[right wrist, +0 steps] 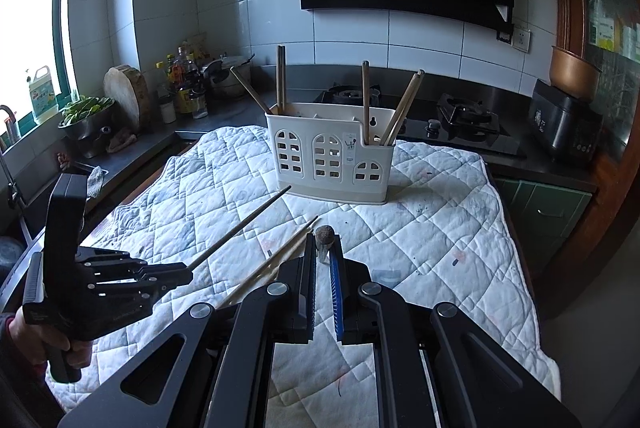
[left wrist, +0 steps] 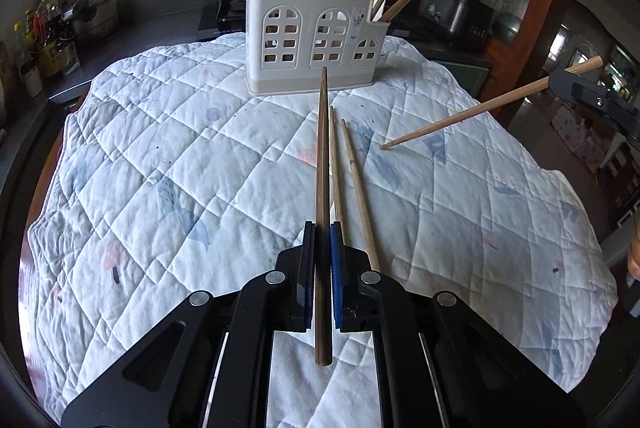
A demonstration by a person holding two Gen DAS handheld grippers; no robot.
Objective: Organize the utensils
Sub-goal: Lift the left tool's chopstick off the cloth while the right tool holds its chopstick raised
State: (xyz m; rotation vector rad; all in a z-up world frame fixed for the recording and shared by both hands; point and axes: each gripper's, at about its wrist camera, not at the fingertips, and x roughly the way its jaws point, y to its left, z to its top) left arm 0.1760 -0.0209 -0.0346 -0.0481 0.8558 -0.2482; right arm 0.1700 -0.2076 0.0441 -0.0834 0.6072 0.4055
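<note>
A white utensil holder [left wrist: 316,39] [right wrist: 332,155] stands at the far side of the quilted cloth [left wrist: 160,147], with several chopsticks upright in it. My left gripper [left wrist: 323,228] [right wrist: 188,270] is shut on a dark brown chopstick [left wrist: 322,163] [right wrist: 240,228], lifted off the cloth with its tip aimed at the holder. Two lighter chopsticks [left wrist: 352,183] [right wrist: 280,256] lie on the cloth just to its right. My right gripper [right wrist: 323,240] [left wrist: 556,79] is shut on another chopstick [left wrist: 472,109] [right wrist: 325,234], whose tip rests on the cloth.
A gas stove [right wrist: 464,115] and a dark rice cooker [right wrist: 564,119] sit on the counter behind the holder. Bottles [right wrist: 184,83], a pot and a bowl of greens [right wrist: 86,111] crowd the left counter. A hand [right wrist: 36,340] grips the left tool.
</note>
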